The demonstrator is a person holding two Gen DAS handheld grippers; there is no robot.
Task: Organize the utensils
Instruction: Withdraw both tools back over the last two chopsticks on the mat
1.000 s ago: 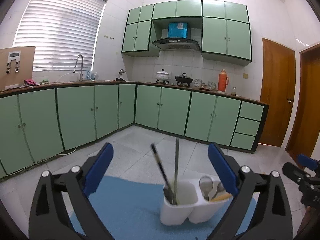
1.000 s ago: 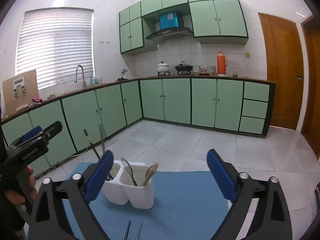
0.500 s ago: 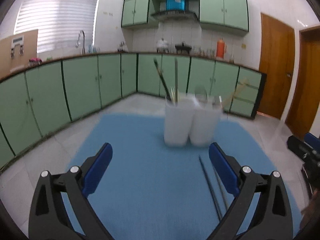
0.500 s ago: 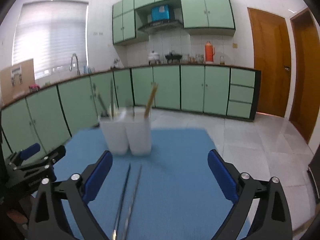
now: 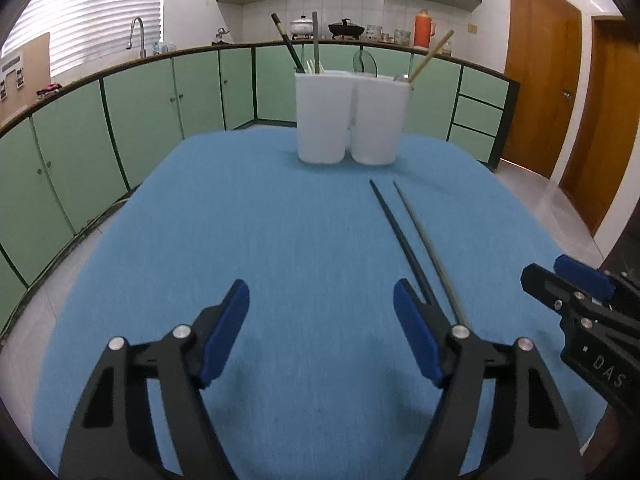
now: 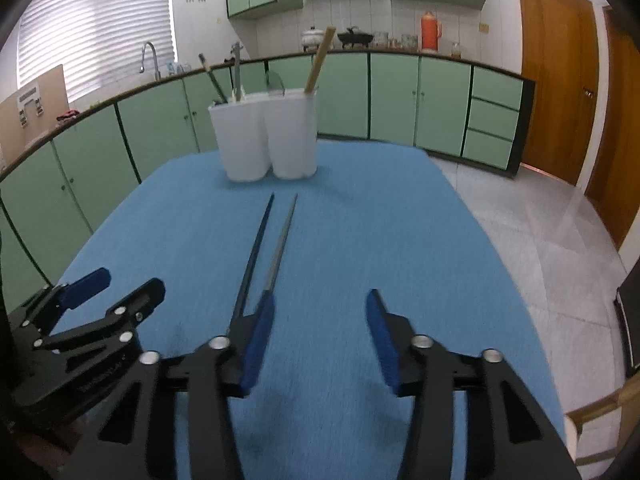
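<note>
Both grippers, L [image 5: 321, 306] & R [image 6: 320, 312], dropped toward chopsticks [image 6: 264, 248]; closing, still apart, nothing btwn.

only readable text: white letters "das" on black body of right gripper [image 5: 576, 284], seen from left wrist view.
</note>
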